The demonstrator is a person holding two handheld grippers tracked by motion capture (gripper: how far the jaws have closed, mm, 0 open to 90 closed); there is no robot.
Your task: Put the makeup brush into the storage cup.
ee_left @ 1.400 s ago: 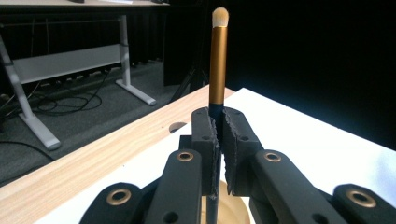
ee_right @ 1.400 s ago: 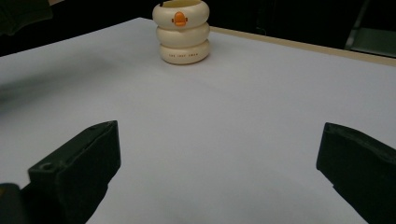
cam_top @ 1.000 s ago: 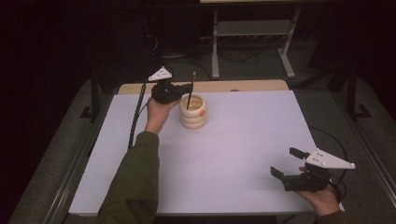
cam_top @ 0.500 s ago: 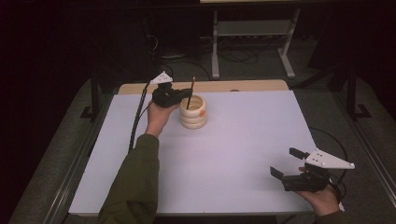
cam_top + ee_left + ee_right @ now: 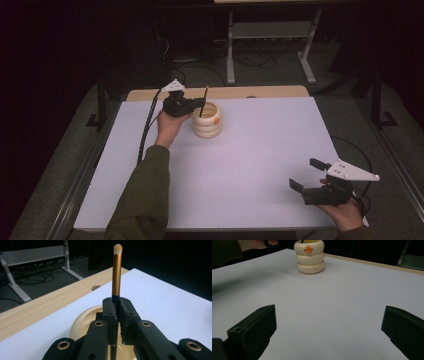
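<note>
1. Your left gripper [image 5: 192, 104] is at the far left part of the table [image 5: 260, 150], just beside the cup [image 5: 208, 120] on its left side.
2. Its jaws are closed tight on a thin brush [image 5: 116, 272]. In the left gripper view you see the black handle pinched between the pads [image 5: 126, 317], and the gold part with the pale tip stands up above them.
3. The brush is almost upright, a little tilted. In the high view its lower end goes down into the mouth of the cup and its top rises above the rim.
4. The cup is cream, shaped like three rings one on another, with a small orange mark on the side. It stands on the white sheet near the far edge, left of the middle.
5. Your right gripper [image 5: 312, 177] is at the near right corner of the table, well apart from the cup. Its jaws stand wide with nothing between them; in the right gripper view you see bare white table between the two jaws.
</note>
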